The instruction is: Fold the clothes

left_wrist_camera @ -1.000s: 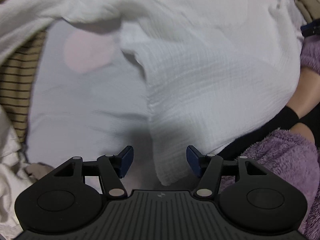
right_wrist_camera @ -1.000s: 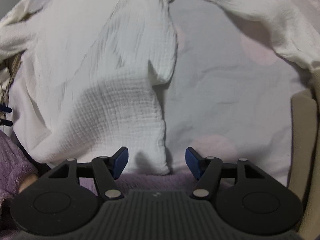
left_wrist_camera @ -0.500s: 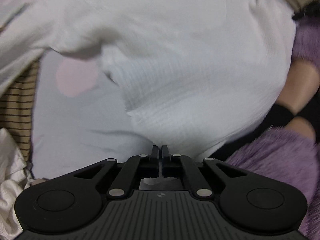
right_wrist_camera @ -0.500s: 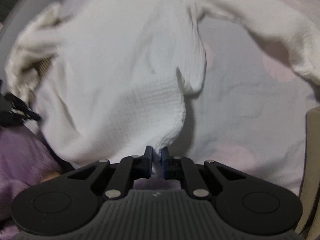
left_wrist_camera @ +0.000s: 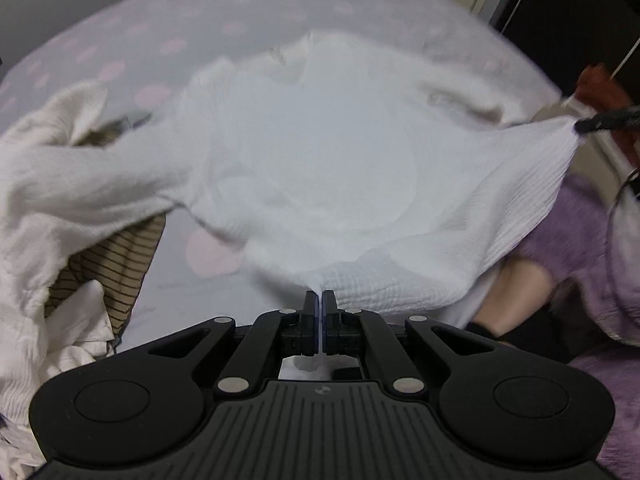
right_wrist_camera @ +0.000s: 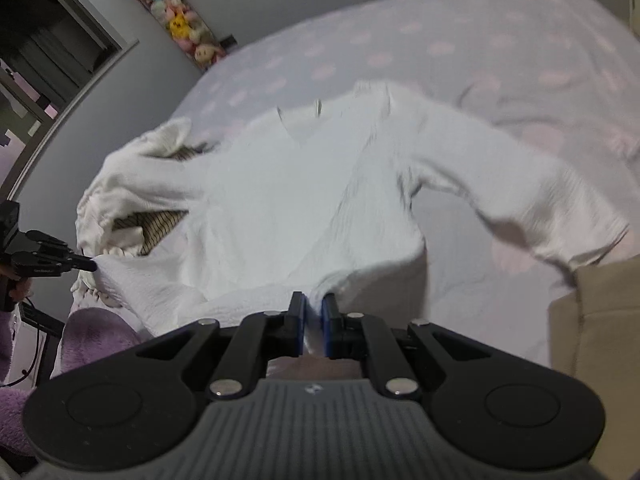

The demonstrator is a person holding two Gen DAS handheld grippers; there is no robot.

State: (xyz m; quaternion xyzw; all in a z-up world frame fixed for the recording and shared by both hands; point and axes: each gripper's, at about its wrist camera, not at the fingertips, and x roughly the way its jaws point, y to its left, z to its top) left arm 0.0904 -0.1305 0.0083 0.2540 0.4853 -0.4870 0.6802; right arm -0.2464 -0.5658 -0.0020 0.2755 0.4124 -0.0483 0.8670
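Two corners of the white garment (left_wrist_camera: 320,160) are pinched: the left gripper (left_wrist_camera: 322,300) and right gripper (right_wrist_camera: 313,304) clamp its hem above the bed (right_wrist_camera: 440,40). Soft and light, it sags; hem corners suit gripping.

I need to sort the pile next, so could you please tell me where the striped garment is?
The striped garment lies at the left of the left wrist view, on the dotted bedsheet, tucked under the white garment's left sleeve.

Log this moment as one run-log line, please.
step: lift shirt hem | left gripper: shut on white shirt | right gripper: shut on white shirt | bed: underneath
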